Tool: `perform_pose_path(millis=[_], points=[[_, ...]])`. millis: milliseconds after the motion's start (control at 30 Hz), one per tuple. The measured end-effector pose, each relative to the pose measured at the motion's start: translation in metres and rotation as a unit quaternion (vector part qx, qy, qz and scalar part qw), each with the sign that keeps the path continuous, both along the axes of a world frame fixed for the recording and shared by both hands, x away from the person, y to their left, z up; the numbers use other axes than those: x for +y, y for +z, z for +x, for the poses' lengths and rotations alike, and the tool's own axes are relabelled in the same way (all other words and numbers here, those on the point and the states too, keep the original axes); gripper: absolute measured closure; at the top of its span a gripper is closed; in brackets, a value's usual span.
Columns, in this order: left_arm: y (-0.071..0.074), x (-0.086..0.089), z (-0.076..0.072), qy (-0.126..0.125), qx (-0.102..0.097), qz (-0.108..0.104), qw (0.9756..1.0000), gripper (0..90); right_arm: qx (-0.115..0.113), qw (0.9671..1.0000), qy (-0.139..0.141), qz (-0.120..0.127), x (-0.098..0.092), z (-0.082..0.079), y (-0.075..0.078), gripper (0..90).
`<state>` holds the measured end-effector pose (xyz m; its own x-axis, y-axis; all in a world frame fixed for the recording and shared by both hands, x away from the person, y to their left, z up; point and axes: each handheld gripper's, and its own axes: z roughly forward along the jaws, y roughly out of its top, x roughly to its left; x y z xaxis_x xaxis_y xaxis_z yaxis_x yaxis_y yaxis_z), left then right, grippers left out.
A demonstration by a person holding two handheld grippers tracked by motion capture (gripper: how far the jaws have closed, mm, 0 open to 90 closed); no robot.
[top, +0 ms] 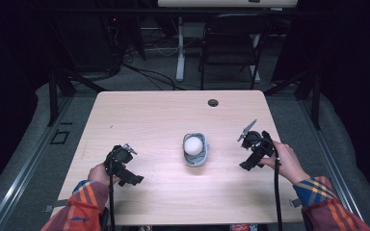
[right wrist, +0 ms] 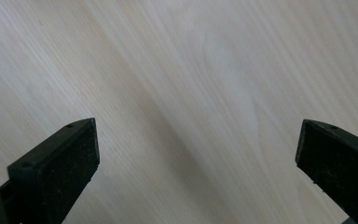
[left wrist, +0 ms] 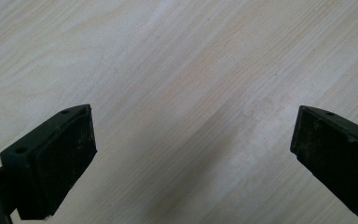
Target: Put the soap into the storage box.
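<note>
Pale wooden table, grey carpet, dark room beyond.

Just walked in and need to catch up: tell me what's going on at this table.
A person sits at a wooden table with tongs in each hand. A white ball sits in a small grey container at the middle. The left tongs and right tongs are both open, holding nothing, one on each side of the container and apart from it.

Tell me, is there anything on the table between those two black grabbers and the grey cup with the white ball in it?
Nothing visible. Bare tabletop lies between the left gripper, the right gripper and the grey cup holding the white ball.
</note>
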<state>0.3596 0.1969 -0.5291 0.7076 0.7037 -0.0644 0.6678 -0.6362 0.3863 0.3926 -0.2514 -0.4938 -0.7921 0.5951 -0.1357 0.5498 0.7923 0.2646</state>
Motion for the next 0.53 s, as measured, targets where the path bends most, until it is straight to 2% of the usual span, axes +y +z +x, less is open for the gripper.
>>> perform_pose_path(millis=[67,100,167,200,267,300,333,367,400,467,500,533], points=[[0.001,0.001,0.0,0.0,0.001,0.001,1.0,0.0,0.006,0.9998,-0.004,-0.018,-0.005,-0.003,-0.007,0.0],[0.001,0.001,0.0,0.0,0.001,0.001,1.0,0.0,0.019,0.9997,-0.009,-0.017,-0.01,-0.006,-0.014,0.0],[0.001,0.001,0.0,0.0,0.001,0.0,1.0,0.0,0.02,0.9996,-0.009,-0.02,-0.013,-0.008,-0.017,0.0],[0.001,0.001,0.0,0.0,0.001,0.0,1.0,0.0,0.022,0.9993,-0.01,-0.03,-0.014,-0.009,-0.018,0.0],[0.001,0.001,0.0,-0.002,0.001,0.001,1.0,0.0,0.024,0.9992,-0.012,-0.029,-0.018,-0.012,-0.023,0.0],[0.001,0.001,0.0,-0.001,0.001,0.001,1.0,0.0,0.026,0.9988,-0.01,-0.041,-0.019,-0.014,-0.024,0.0],[0.001,0.001,0.0,-0.001,0.001,0.001,1.0,0.0,0.031,0.9989,-0.012,-0.032,-0.021,-0.015,-0.028,0.0],[0.001,0.001,0.0,-0.001,0.002,0.0,1.0,0.0,0.033,0.9988,-0.014,-0.034,-0.022,-0.016,-0.031,0.0],[0.001,0.0,0.0,-0.001,0.002,0.001,1.0,0.0,0.045,0.9977,-0.011,-0.051,-0.023,-0.017,-0.034,0.0],[0.001,-0.001,0.0,-0.002,0.002,0.003,1.0,0.0,0.046,0.9973,-0.011,-0.055,-0.024,-0.017,-0.036,0.0],[0.001,-0.002,0.0,-0.003,0.002,0.002,1.0,0.0,0.052,0.9964,-0.01,-0.066,-0.024,-0.016,-0.038,0.0],[0.001,-0.003,0.0,-0.006,0.002,0.002,1.0,0.0,0.049,0.9966,-0.016,-0.064,-0.024,-0.016,-0.041,0.0]])
